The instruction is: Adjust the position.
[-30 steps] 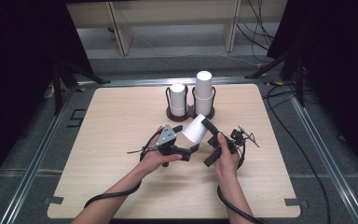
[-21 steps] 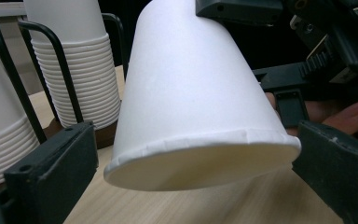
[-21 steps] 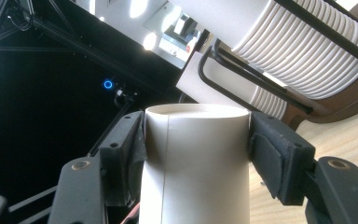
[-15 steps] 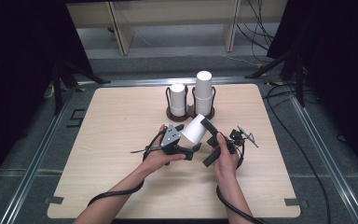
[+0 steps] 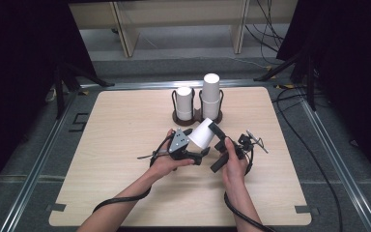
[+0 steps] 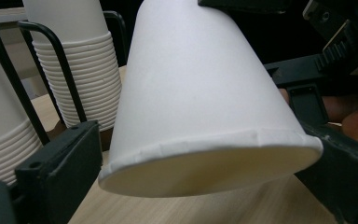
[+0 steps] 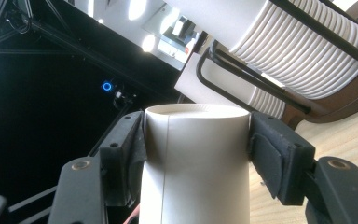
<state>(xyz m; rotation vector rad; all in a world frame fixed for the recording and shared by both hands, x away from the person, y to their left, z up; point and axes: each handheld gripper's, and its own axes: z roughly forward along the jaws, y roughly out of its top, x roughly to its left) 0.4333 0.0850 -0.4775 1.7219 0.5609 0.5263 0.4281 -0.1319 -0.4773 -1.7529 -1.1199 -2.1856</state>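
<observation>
Centre of the high view: the right gripper [image 5: 211, 126] is clamping a single white paper cup [image 5: 201, 133] by its narrow closed end, holding it tilted above the table, rim toward the lower left. In the right gripper view both jaw pads are pressing on opposite sides of the cup [image 7: 196, 158]. The left gripper [image 5: 192, 145] is sitting at the rim end; its jaws have just been closing, with the cup's wide rim [image 6: 209, 158] between them. In the left gripper view the two black jaws are flanking the rim at lower left and lower right, standing apart, and no pad is visibly pressing on the paper yet.

The step in hand is judged to be a handover, or a pulling-apart of nested cups. To do it well, the left jaws should be closing gently across the rolled rim, where the paper is stiffest, and the right grip should be staying firm until the left one is secure; a hard squeeze would be crushing the thin wall.

Upper centre of the high view: a dark wire holder [image 5: 196, 116] is carrying two stacks of cups [image 5: 211, 96] mouth down, the right stack taller. The light wooden tabletop [image 5: 116, 145] is otherwise bare. Beyond its far edge, grey floor, pale shelving legs and loose cables are lying in a dark room.
</observation>
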